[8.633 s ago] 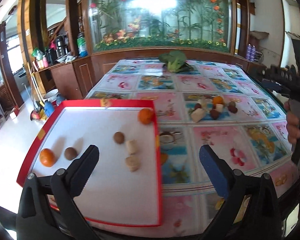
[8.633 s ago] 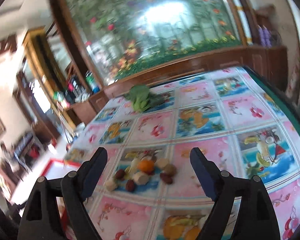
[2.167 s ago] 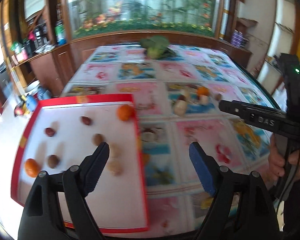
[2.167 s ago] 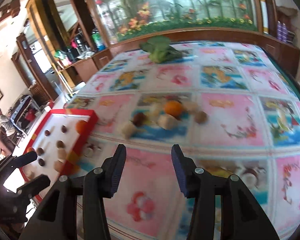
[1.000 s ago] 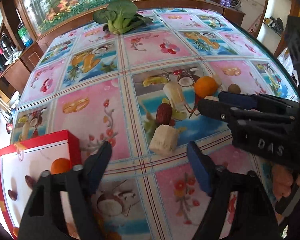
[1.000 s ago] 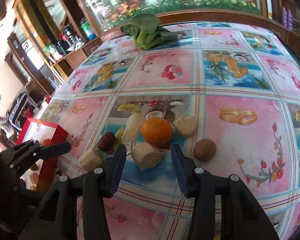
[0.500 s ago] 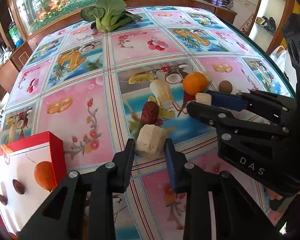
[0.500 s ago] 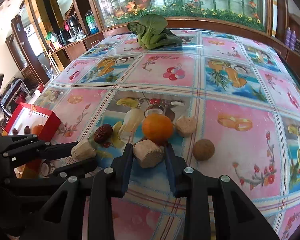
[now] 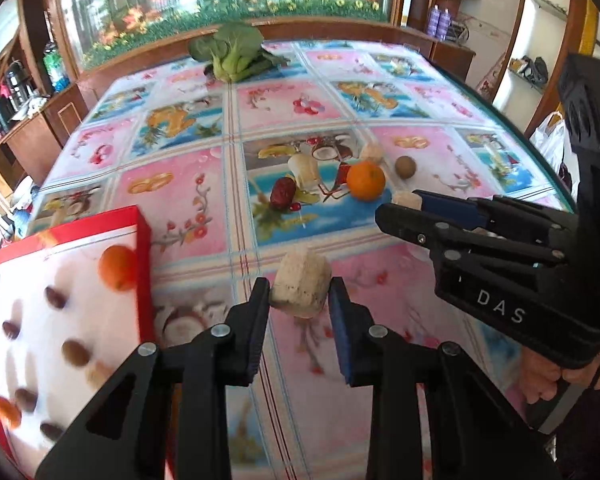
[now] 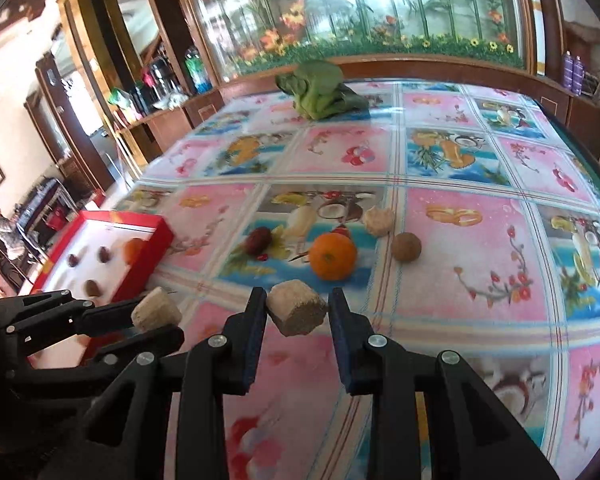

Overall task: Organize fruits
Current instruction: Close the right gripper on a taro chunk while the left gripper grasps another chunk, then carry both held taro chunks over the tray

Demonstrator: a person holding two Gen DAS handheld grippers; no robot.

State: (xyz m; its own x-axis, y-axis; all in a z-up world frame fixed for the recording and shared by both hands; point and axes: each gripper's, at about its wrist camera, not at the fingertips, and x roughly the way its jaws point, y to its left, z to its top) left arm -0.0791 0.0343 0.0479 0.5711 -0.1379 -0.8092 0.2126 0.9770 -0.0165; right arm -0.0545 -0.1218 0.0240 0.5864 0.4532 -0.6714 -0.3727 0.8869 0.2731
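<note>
Both the left gripper (image 9: 299, 300) and right gripper (image 10: 297, 310) are clamped on tan chunks, one each; the red tray (image 9: 145, 240) is part-filled, while an orange (image 10: 333, 256), a date (image 10: 259, 239), a brown round fruit (image 10: 406, 246) and another chunk (image 10: 379, 221) remain on the table.

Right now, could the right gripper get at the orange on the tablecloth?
Probably not yet: the right gripper is shut on a beige chunk. The orange lies just beyond, with nothing between.

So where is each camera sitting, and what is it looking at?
Left wrist: rides the left gripper, looking down its fingers at a beige cut chunk it pinches above the floral tablecloth; the right gripper and a hand show.
Right wrist: rides the right gripper, which pinches a tan chunk; the left gripper shows.
Both share the round orange and red-rimmed tray.
</note>
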